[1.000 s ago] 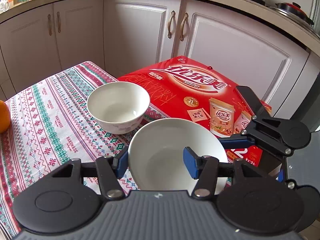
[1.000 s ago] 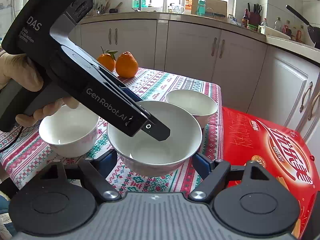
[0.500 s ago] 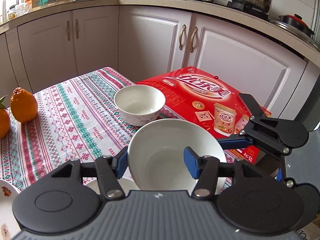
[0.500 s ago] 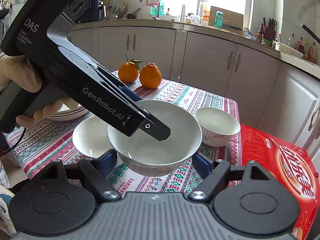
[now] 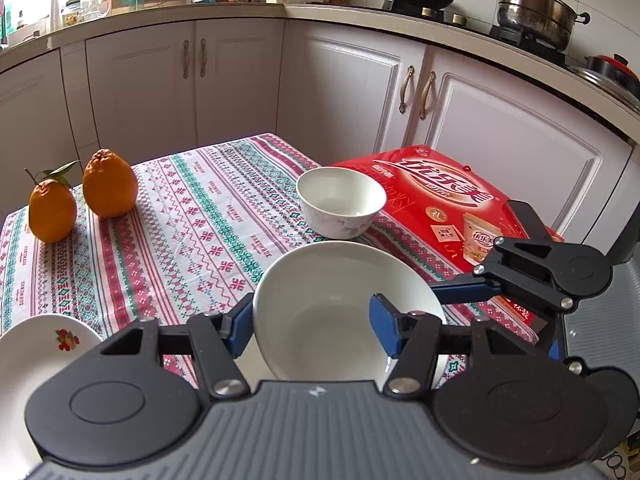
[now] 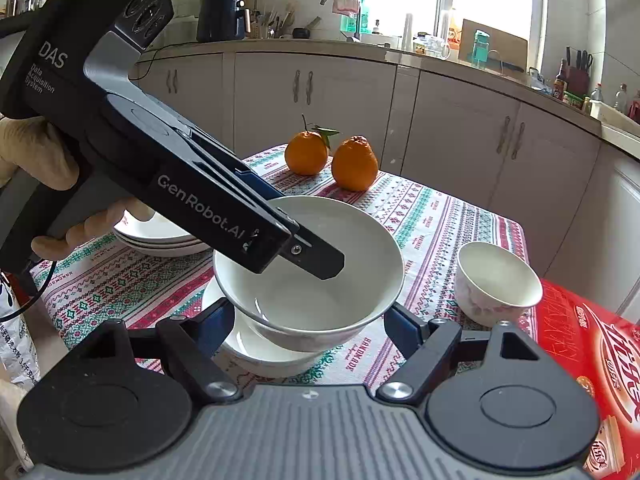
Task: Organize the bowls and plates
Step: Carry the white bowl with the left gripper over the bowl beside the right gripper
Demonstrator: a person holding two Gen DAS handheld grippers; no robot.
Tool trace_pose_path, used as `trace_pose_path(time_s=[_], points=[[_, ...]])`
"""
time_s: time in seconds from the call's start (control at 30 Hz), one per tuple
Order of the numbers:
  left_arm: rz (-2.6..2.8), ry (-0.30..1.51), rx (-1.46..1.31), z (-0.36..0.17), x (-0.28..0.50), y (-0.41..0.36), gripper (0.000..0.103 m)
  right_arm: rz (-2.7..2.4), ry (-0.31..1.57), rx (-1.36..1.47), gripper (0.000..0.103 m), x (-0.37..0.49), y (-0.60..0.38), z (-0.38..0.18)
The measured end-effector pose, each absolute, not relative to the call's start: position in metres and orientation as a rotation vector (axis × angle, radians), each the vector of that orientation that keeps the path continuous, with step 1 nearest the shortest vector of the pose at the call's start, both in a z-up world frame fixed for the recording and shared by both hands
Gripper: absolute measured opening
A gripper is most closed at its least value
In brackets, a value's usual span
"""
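A white bowl point(image 5: 332, 280) point(image 6: 356, 236) is held off the table by both grippers. My left gripper point(image 5: 312, 328) pinches its rim, one finger inside and one outside; its jaws are opening slightly with the bowl wall still between the pads. My right gripper point(image 6: 308, 320) is shut around the bowl's lower body; one of its blue fingers point(image 5: 460, 292) shows in the left wrist view. Directly beneath the held bowl, a second white bowl point(image 6: 272, 356) sits on the tablecloth. A smaller patterned bowl point(image 5: 340, 208) point(image 6: 496, 284) stands to the right, near the red box.
A stack of white plates point(image 6: 160, 236) point(image 5: 32, 352) lies on the left of the table. Two oranges point(image 5: 108, 188) point(image 6: 352, 164) sit at the far side. A red carton point(image 5: 440, 200) point(image 6: 580, 340) lies beside the table's right edge. White cabinets point(image 5: 340, 92) stand close behind.
Both grippers have carried the bowl leftward across the table, away from the red carton. It now hangs over the second bowl, and the plates and oranges have come into view.
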State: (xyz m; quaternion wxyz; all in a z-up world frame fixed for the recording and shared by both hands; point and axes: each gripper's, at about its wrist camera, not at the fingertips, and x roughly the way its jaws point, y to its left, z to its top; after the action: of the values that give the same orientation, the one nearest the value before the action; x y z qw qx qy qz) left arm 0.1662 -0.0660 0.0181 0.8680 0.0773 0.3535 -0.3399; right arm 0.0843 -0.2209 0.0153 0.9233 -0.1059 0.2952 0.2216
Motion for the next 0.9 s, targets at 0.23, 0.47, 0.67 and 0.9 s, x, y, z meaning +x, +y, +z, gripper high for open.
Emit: trace_pose_path(time_s=[0.23, 0.47, 0.67, 0.9], points=[[-0.681, 0.77, 0.138, 0.006, 0.172, -0.053, 0.059, 0.486, 0.635, -0.208, 0.085, 0.093, -0.21, 0.008], [-0.682, 0.787, 0.117, -0.003, 0.175, -0.052, 0.062, 0.49, 0.669, -0.198, 0.085, 0.099, -0.208, 0.0], [-0.683, 0.798, 0.111, -0.009, 0.176, -0.05, 0.063, 0.496, 0.688, -0.192, 0.085, 0.103, -0.208, -0.005], [-0.686, 0.799, 0.119, -0.013, 0.176, -0.051, 0.063, 0.501, 0.706, -0.179, 0.085, 0.108, -0.209, -0.01]])
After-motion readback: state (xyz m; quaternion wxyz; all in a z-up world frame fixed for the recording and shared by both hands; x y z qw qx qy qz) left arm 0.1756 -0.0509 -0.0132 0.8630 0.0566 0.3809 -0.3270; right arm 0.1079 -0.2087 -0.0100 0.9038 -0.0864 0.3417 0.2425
